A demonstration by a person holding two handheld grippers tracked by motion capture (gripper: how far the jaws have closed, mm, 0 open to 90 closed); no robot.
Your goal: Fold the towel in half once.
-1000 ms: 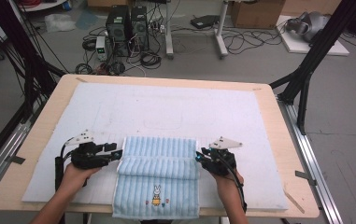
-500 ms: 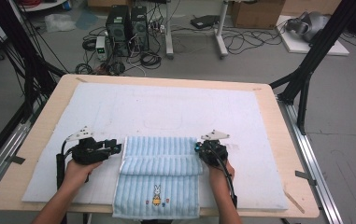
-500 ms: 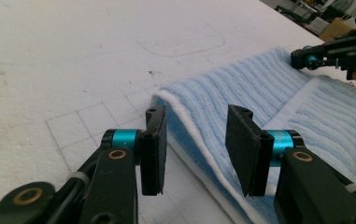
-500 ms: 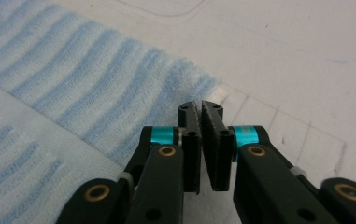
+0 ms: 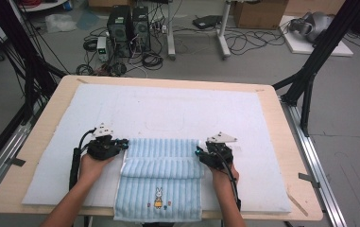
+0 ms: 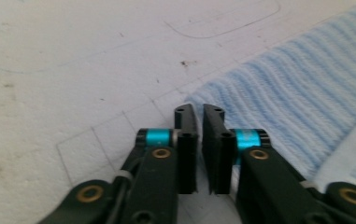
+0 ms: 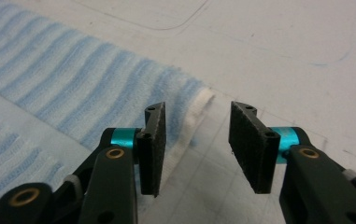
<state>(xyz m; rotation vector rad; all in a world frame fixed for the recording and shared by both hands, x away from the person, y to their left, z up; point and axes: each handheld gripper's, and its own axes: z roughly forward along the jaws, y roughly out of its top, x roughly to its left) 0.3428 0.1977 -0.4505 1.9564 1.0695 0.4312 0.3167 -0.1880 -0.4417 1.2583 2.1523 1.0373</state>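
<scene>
Seemingly, left gripper (image 6: 199,140) pinches hidden towel (image 5: 161,177) edge; right gripper (image 7: 196,144) gapes, just opened.

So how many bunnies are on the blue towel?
1. A single little bunny is stitched near the towel's front edge, close to the person, on the part hanging by the table's edge. The folded-over part may hide more.

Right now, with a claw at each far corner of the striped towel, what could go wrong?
1. The left claw has just closed at the towel corner; no cloth visibly sits between its pads, so lifting may leave that corner behind.
2. The right claw has just been opening with the white hem between its pads, unpinched. Lifting now would probably skew the fold.
</scene>
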